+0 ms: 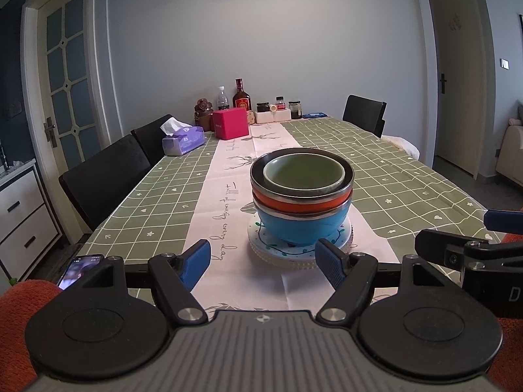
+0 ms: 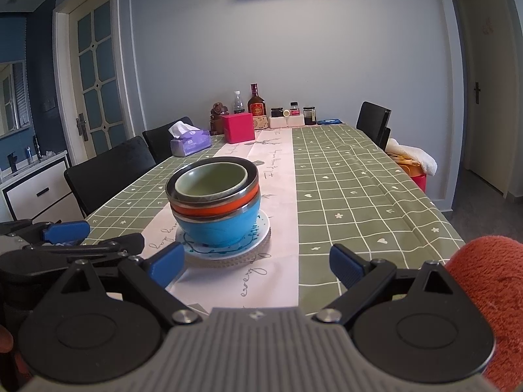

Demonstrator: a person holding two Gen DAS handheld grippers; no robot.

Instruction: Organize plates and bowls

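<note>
A stack stands on the pink table runner: a green bowl [image 1: 304, 171] inside an orange bowl [image 1: 300, 203], inside a blue bowl [image 1: 299, 228], all on stacked white plates [image 1: 284, 254]. The same stack shows in the right wrist view: green bowl [image 2: 210, 181], orange bowl [image 2: 217, 210], blue bowl [image 2: 219, 232], plates [image 2: 225, 254]. My left gripper [image 1: 261, 263] is open and empty just in front of the stack. My right gripper [image 2: 256, 263] is open and empty, to the right of the stack. Each gripper also shows at the edge of the other's view.
The table [image 1: 392, 170] has a green checked cloth. At its far end stand a tissue box [image 1: 183, 140], a pink box [image 1: 230, 123], and bottles and jars [image 1: 243, 96]. Black chairs [image 1: 108, 176] line the left side, another [image 1: 364, 114] is far right. A phone [image 1: 80, 269] lies near left.
</note>
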